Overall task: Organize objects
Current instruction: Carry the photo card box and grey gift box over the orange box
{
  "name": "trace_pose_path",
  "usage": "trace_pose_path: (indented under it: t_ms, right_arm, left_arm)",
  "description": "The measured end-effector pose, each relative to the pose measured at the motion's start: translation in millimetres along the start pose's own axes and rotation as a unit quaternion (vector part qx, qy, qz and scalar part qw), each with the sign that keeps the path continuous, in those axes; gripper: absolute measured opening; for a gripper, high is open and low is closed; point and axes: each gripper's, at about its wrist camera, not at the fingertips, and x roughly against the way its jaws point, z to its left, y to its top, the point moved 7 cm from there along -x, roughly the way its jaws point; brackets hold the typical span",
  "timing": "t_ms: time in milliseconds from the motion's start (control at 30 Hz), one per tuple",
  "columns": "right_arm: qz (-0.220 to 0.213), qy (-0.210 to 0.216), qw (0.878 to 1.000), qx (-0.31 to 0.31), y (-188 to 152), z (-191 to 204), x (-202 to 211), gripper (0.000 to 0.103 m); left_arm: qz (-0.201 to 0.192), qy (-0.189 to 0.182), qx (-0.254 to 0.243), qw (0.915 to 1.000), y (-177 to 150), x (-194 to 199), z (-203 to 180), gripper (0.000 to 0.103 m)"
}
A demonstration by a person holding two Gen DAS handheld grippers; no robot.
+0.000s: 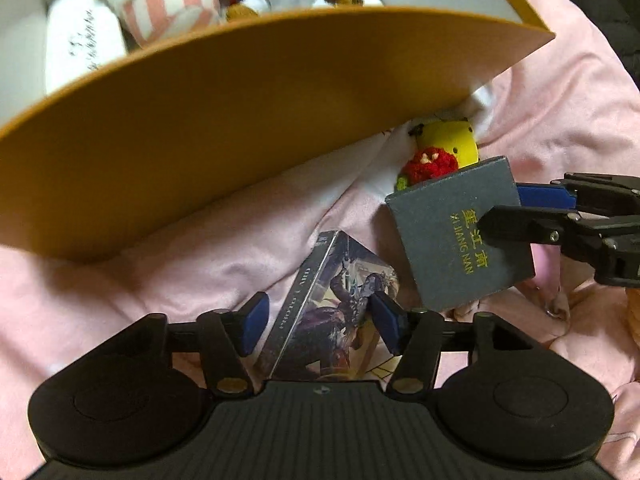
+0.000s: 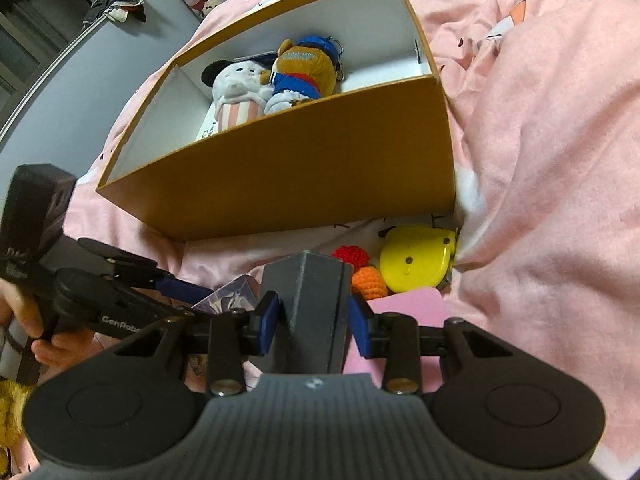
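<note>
My left gripper (image 1: 320, 305) points down over an illustrated card box (image 1: 320, 320) that lies on the pink bedding. The box sits between the blue pads with a gap on the left side, so the jaws are open. My right gripper (image 2: 314, 303) is shut on a grey box (image 2: 316, 300) with yellow lettering and holds it above the bedding. The left wrist view shows that grey box (image 1: 460, 236) at the right, in the right gripper (image 1: 502, 208). An orange cardboard box (image 2: 304, 168) stands behind, with plush toys (image 2: 276, 76) inside.
A yellow toy (image 2: 416, 264), a red crochet ball (image 2: 352, 257) and an orange one (image 2: 368, 282) lie by the box's near corner. A pink card (image 2: 404, 308) lies under my right gripper. A hand (image 2: 48, 350) holds the left gripper (image 2: 198, 302). Rumpled pink bedding (image 2: 540, 200) rises on the right.
</note>
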Motion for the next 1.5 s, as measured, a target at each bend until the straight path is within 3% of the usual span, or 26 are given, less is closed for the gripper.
trace_pose_path:
  t_ms: [133,200,267,433,567,733,833,900,1000,1200,1367,1500]
  right_arm:
    - [0.003,0.002,1.000,-0.001,-1,-1,-3,0.040]
    - [0.004,0.002,1.000,-0.003,-1,-1,-3,0.040]
    - [0.004,0.002,1.000,-0.004,-1,-1,-2,0.040]
    - [0.003,0.001,1.000,-0.005,-2,1,0,0.040]
    - [-0.003,0.006,1.000,-0.011,-2,1,3,0.040]
    - [-0.008,0.020,1.000,-0.004,3,12,4,0.040]
    - [-0.006,0.013,1.000,0.015,5,22,-3,0.040]
    - [0.002,0.012,1.000,0.015,4,23,-10,0.040]
    - [0.015,0.009,1.000,0.022,-1,25,-16,0.040]
    - [0.023,0.019,1.000,0.006,-2,21,-21,0.041]
    - [0.032,0.040,0.998,-0.029,-2,12,-25,0.040]
    - [0.021,0.043,0.999,-0.011,0,19,-11,0.039]
  left_arm:
    - [0.011,-0.013,0.003,0.9999,7,-9,-5,0.065]
    - [0.009,-0.004,-0.004,0.9999,7,-7,-8,0.059]
    - [0.003,0.002,-0.006,1.0000,5,2,-12,0.046]
    - [-0.024,0.014,-0.005,0.9996,-12,24,-24,0.034]
    - [-0.072,0.034,0.034,0.9962,-24,38,-26,0.029]
    - [-0.168,0.051,0.115,0.9777,-35,66,-12,0.027]
    - [-0.200,0.040,0.180,0.9624,-42,67,1,0.027]
    - [-0.197,0.025,0.216,0.9560,-46,57,8,0.027]
    - [-0.173,0.016,0.225,0.9587,-49,43,6,0.028]
    - [-0.177,0.012,0.235,0.9556,-49,42,7,0.029]
    - [-0.197,0.021,0.226,0.9539,-52,46,4,0.026]
    - [-0.214,0.005,0.230,0.9494,-54,60,0,0.025]
